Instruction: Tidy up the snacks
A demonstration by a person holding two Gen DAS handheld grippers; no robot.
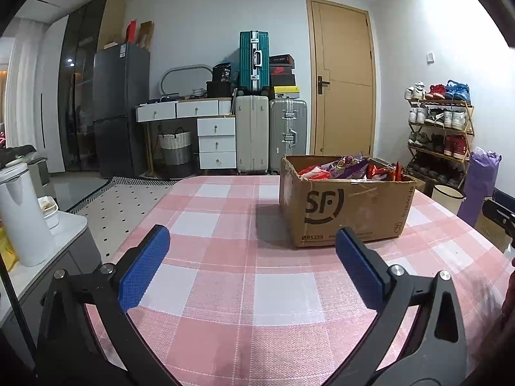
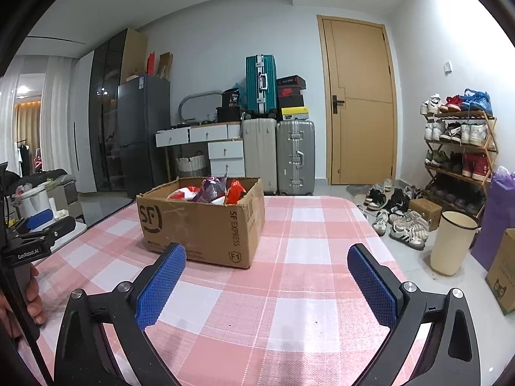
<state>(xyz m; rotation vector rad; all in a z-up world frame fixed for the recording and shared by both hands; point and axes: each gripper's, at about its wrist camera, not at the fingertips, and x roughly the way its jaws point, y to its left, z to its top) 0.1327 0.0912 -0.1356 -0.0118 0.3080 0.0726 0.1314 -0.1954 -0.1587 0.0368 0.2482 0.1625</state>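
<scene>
**Both grippers wide apart, snack box on the checked surface**

Left wrist view: the left gripper (image 1: 252,265) hovers above the pink-and-white checked surface (image 1: 225,289), its blue-padded fingers (image 1: 145,267) spread wide with nothing between them. The open cardboard box (image 1: 344,206) stands ahead and to the right on the surface, filled with red and purple snack packets (image 1: 347,169). A white canister (image 1: 22,215) stands on a side counter at the left.

Right wrist view: the right gripper (image 2: 267,283) also hangs over the surface, fingers (image 2: 161,286) parted and empty. The box sits ahead and left, packets showing over its rim. The left gripper appears at the left edge, held in a hand (image 2: 32,296). A cream bucket (image 2: 452,241) stands on the floor at right.
</scene>
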